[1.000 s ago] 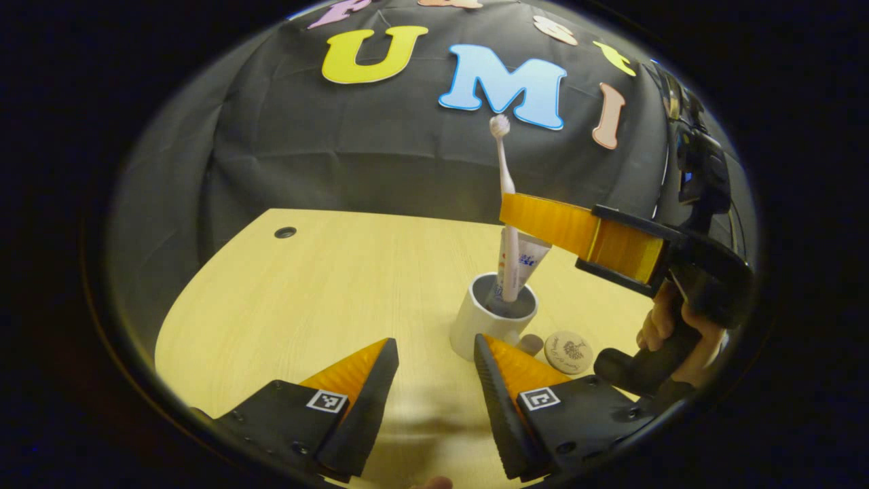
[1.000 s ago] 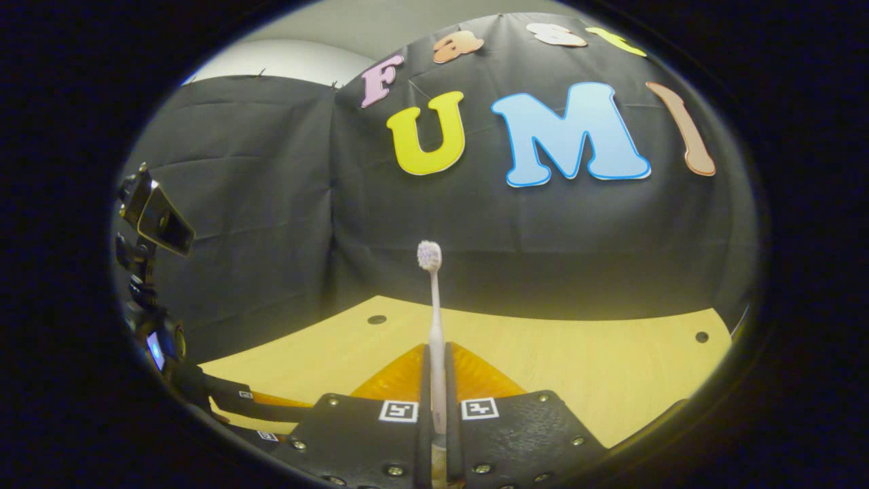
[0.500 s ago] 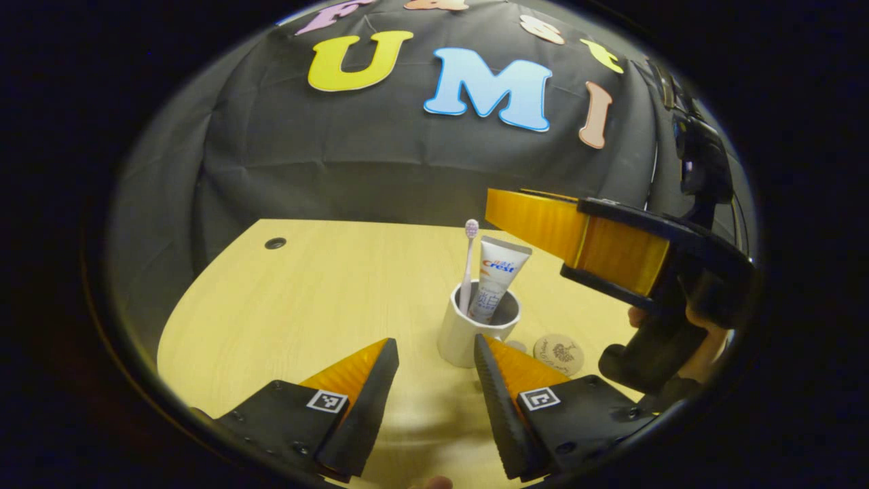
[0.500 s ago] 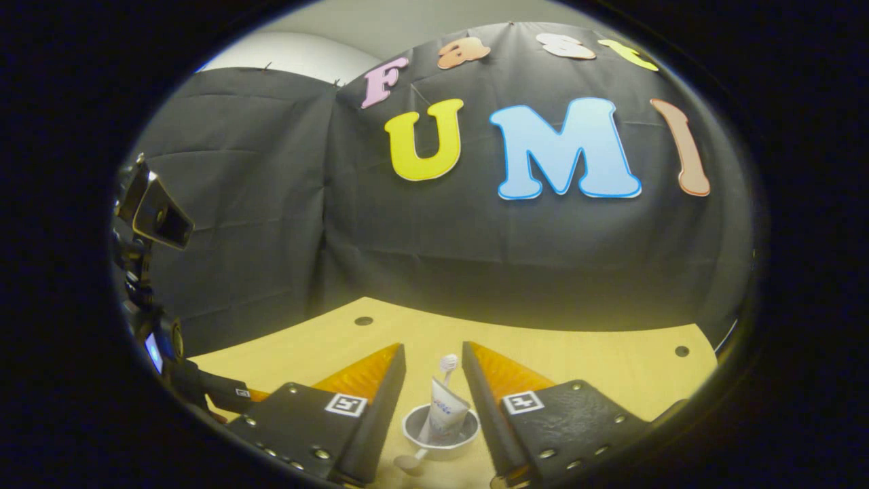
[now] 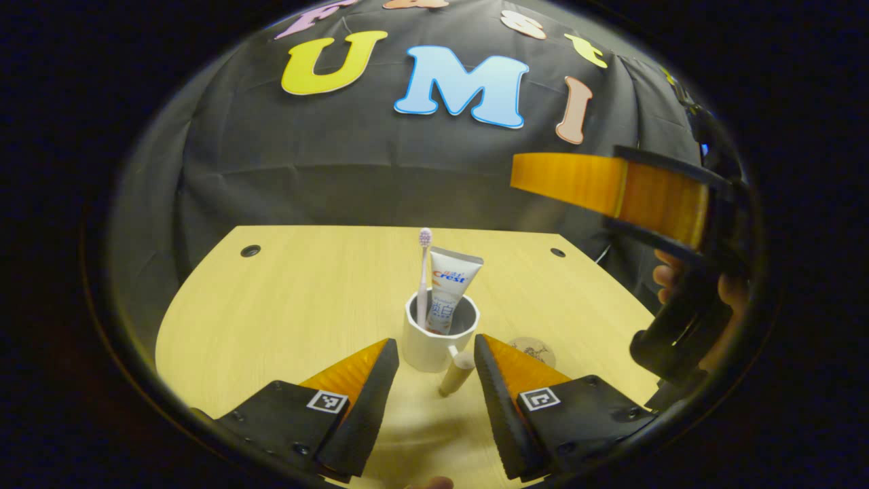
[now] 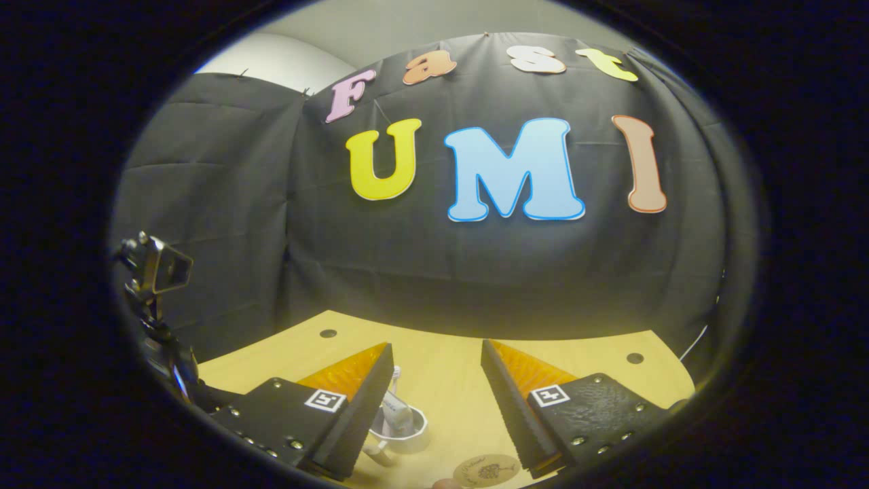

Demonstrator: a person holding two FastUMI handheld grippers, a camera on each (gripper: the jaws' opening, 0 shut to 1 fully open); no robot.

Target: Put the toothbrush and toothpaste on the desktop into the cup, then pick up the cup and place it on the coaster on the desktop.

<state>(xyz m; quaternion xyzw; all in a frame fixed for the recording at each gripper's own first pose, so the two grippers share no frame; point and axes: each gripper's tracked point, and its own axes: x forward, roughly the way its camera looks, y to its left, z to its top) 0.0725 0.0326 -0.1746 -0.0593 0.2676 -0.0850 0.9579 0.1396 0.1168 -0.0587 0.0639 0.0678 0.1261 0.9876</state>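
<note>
White cup with toothbrush and toothpaste seen just beyond spread fingers.

In the left gripper view, the white ceramic cup (image 5: 434, 336) is seen on the light wooden tabletop (image 5: 305, 299), just ahead of the left gripper (image 5: 430, 380), whose fingers are parted and empty. A pale toothbrush (image 5: 423, 272) and white toothpaste tube (image 5: 451, 285) stand inside. The round wooden coaster (image 5: 533, 352) lies just beside it. The right gripper (image 6: 438, 397) is held wide apart, empty, the cup at its left finger.

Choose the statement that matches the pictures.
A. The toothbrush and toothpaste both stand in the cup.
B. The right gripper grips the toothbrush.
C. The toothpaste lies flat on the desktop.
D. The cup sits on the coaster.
A: in the left gripper view, the toothbrush and toothpaste stand in the cup, which rests on the desktop beside the coaster, and the right gripper is open.
</note>
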